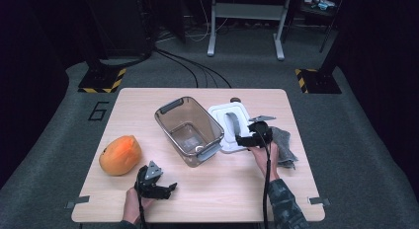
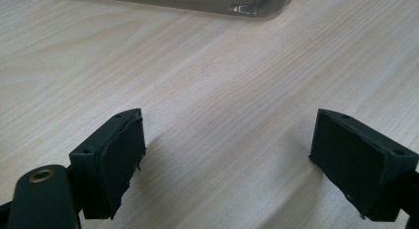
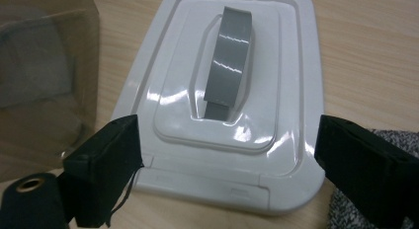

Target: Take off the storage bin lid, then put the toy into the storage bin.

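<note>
Right gripper (image 3: 222,165) hovers, jaws wide and empty, over the white lid (image 3: 227,91) lying flat on the desk (image 1: 237,184) beside the open container (image 1: 190,130); next, presumably, closing on its grey handle (image 3: 228,66); left gripper (image 2: 232,160) idle, open.

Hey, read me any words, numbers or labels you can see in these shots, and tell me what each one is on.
"6": a dark numeral on the grey floor mat, left of the table.
No print is legible on the white lid, the clear bin or the orange fruit.
</note>
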